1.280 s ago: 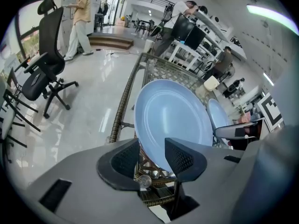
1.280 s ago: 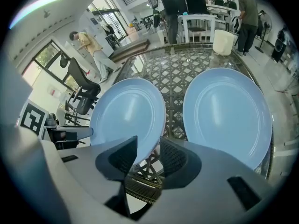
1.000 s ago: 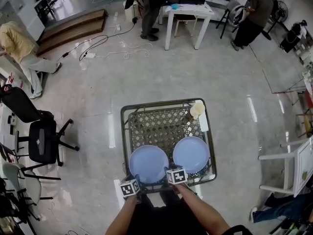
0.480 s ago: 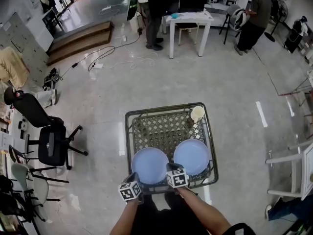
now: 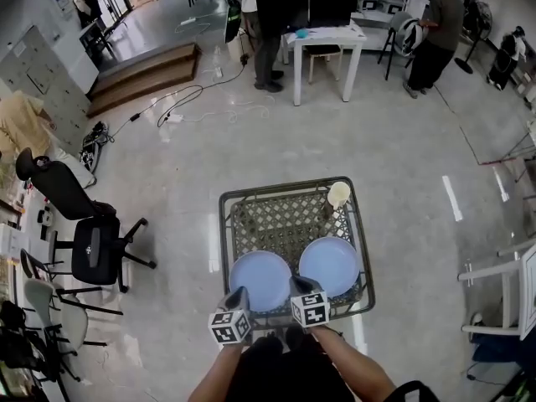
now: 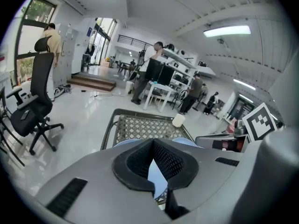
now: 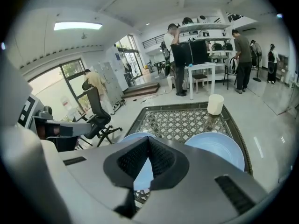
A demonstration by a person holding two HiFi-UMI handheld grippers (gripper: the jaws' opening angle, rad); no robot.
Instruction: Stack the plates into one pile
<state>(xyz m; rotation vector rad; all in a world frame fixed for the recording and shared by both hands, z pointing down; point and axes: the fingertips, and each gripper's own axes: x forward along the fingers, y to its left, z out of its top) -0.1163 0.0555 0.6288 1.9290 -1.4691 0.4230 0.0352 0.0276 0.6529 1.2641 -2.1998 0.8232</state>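
Our left gripper (image 5: 237, 297) and right gripper (image 5: 300, 286) hover side by side above the near edge of the tabletop (image 5: 280, 223). Both are clenched, jaws pressed together with nothing between them; in each gripper's own view we see the black meshed pads (image 6: 166, 161) meeting at their tips. The tabletop is a dark metal lattice with a raised rim, standing on a pale glossy floor (image 5: 167, 182). On its near half lie two light blue plates, side by side and unstacked: the left plate (image 5: 261, 276) just beyond our left gripper, the right plate (image 5: 332, 262) beside it. A small cream cup (image 5: 338, 194) stands at the far right corner.
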